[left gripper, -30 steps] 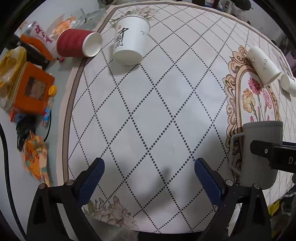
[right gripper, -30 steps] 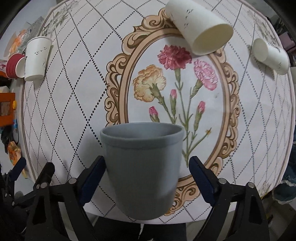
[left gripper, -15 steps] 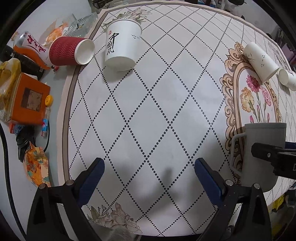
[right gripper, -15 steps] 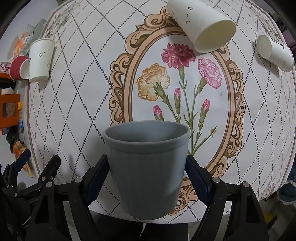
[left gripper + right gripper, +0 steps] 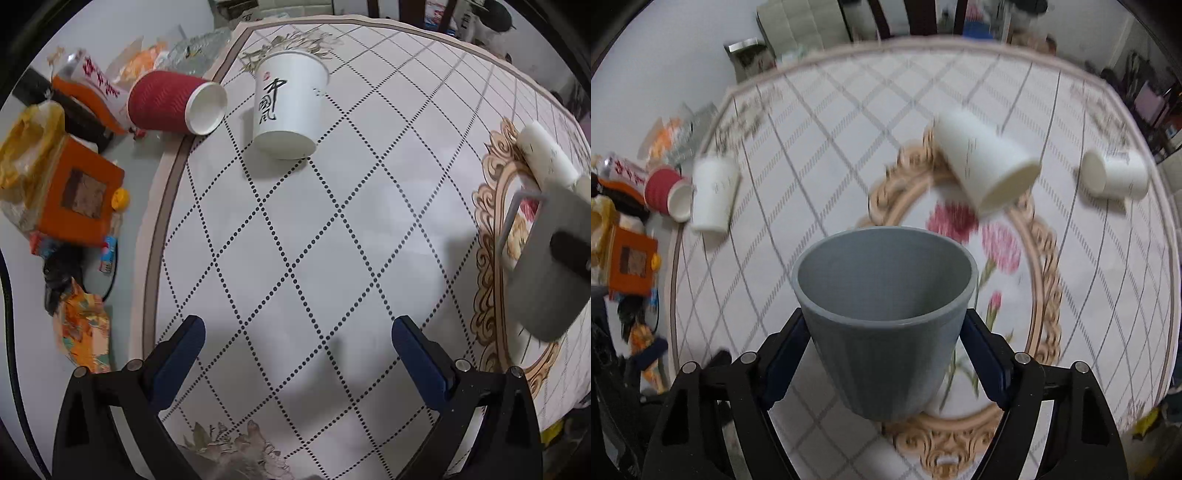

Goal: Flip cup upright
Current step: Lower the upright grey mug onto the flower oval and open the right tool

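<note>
Item: grey ribbed plastic cup (image 5: 886, 317), mouth up, tilted, clear above the patterned desk (image 5: 827, 122). My right claw (image 5: 884, 350) gripped its sides; my left claw (image 5: 295, 343) was spread wide, holding nothing. Step: carrying. Next, I judged: level, lower, release.

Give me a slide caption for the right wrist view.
Right gripper clamps a grey cup, mouth up, above the floral tablecloth.

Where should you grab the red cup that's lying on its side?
Grab the red cup across its ribbed middle, coming down from above with the open left tool. It lies on its side, mouth toward the white printed cup, so the round wall is exposed top and sides.
</note>
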A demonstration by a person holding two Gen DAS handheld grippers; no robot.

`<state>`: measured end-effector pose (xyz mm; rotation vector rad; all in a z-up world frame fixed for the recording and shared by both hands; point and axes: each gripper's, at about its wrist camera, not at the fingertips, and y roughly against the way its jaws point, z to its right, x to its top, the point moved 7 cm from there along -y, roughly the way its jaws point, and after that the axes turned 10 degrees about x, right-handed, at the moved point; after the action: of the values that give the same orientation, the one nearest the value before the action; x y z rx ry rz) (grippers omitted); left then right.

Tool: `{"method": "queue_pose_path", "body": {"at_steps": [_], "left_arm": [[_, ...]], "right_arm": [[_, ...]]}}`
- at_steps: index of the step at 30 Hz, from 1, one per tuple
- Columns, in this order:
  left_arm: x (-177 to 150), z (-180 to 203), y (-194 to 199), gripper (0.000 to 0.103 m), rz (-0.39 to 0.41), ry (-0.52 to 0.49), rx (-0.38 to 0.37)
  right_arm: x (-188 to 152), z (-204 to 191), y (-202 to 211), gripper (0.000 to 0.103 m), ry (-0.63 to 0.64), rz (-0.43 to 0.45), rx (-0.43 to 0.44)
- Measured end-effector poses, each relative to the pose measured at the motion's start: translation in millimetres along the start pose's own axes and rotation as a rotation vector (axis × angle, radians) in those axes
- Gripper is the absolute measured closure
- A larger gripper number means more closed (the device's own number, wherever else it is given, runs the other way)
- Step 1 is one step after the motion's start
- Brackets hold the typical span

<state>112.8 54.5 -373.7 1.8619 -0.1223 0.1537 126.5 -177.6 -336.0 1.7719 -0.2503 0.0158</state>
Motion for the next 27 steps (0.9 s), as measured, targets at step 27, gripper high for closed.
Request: {"method": "queue_pose_path", "body": {"at_steps": [27], "left_arm": [[-21, -1, 3, 0.000, 0.024, -0.050, -0.012]], "right_arm": [[-51, -9, -2, 0.013, 0.081, 0.208, -0.100]]}}
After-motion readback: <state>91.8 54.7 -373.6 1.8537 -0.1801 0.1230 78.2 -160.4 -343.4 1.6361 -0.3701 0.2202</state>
